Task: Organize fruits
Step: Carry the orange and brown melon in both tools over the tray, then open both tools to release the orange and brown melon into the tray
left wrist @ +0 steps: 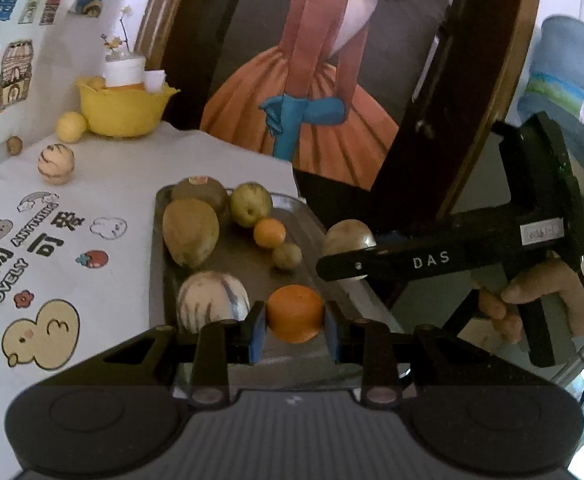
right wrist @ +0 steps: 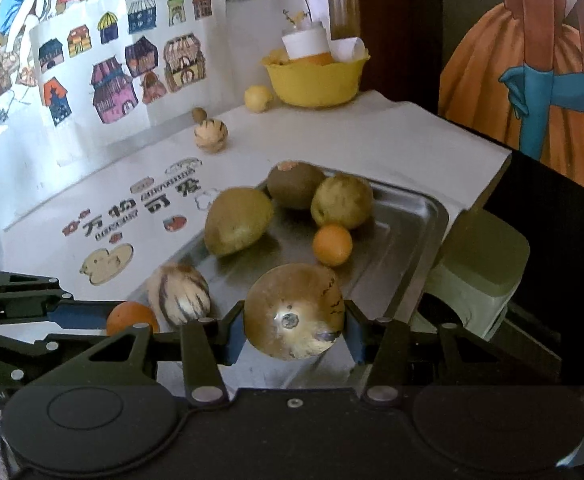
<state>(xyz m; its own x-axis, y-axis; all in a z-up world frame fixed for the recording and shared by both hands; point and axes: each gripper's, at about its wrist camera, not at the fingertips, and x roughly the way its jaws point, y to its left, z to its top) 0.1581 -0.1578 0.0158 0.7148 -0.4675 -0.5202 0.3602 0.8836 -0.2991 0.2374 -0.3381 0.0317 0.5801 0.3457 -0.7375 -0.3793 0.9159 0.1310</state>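
My left gripper [left wrist: 295,326] is shut on an orange [left wrist: 295,312], held over the near end of the metal tray [left wrist: 164,248]. The right gripper [right wrist: 295,332] is shut on a round tan fruit [right wrist: 294,310] above the same tray [right wrist: 404,236]; that fruit [left wrist: 348,238] also shows in the left wrist view past the black finger. In the tray lie a mango [left wrist: 190,232], a brown kiwi [left wrist: 200,194], a green pear [left wrist: 250,204], a small orange [left wrist: 269,233], a small brownish fruit [left wrist: 287,256] and a striped melon [left wrist: 212,300]. The left gripper's orange [right wrist: 132,316] appears at the left of the right wrist view.
On the white cloth [left wrist: 92,208] farther back stand a yellow bowl [left wrist: 124,110] with a cup and fruit, a lemon [left wrist: 71,127], a striped melon [left wrist: 56,163] and a small brown fruit [left wrist: 14,145]. A large framed painting [left wrist: 312,80] leans behind the table. A hand [left wrist: 552,296] grips the right tool.
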